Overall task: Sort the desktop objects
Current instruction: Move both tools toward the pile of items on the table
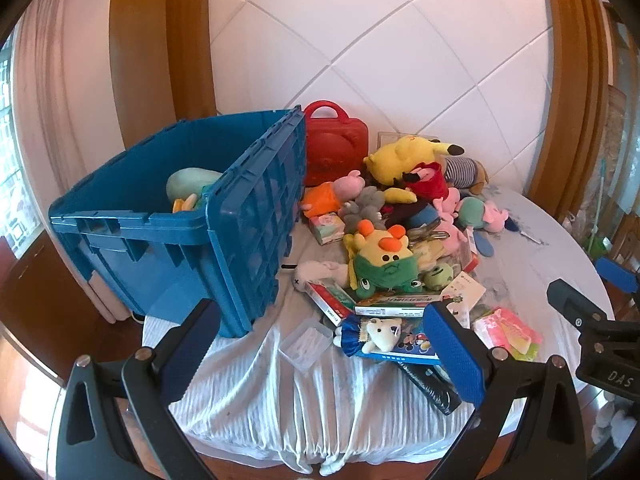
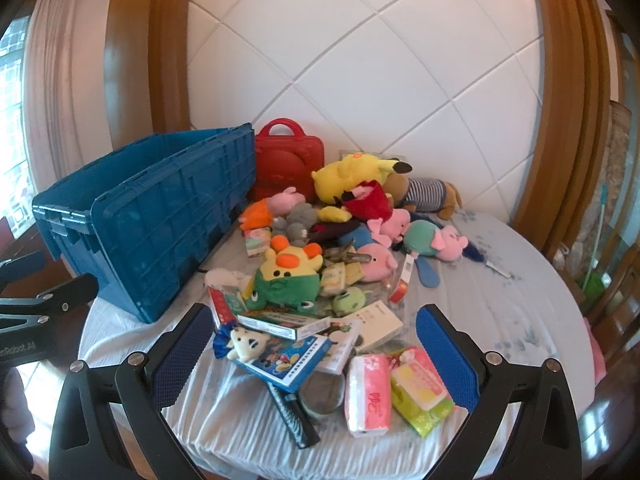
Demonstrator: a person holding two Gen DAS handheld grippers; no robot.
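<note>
Both grippers hang above the near edge of a round table draped in a pale cloth (image 2: 520,312), each with its blue-padded fingers spread wide and holding nothing. Ahead of the left gripper (image 1: 320,344) and off to its left stands a blue plastic crate (image 1: 168,240), a pale green plush lying inside it; a small clear plastic box (image 1: 306,342) sits on the cloth between the fingers. Straight ahead of the right gripper (image 2: 316,344) lies the heap to be sorted: a blue cartoon box (image 2: 296,364) with a small white plush (image 2: 246,342) resting on it, a pink tissue pack (image 2: 368,394) touching a pink-and-green wipes packet (image 2: 422,388) near the right finger, and a black comb (image 2: 294,416) nearest the camera. Farther ahead, a yellow-and-green plush (image 2: 290,276) lies on flat boxes, with pink pig plushes (image 2: 378,260) behind it, a Pikachu plush (image 2: 352,174) atop the pile, and a red carry case (image 2: 286,164) upright against the padded wall, just beside the crate.
</note>
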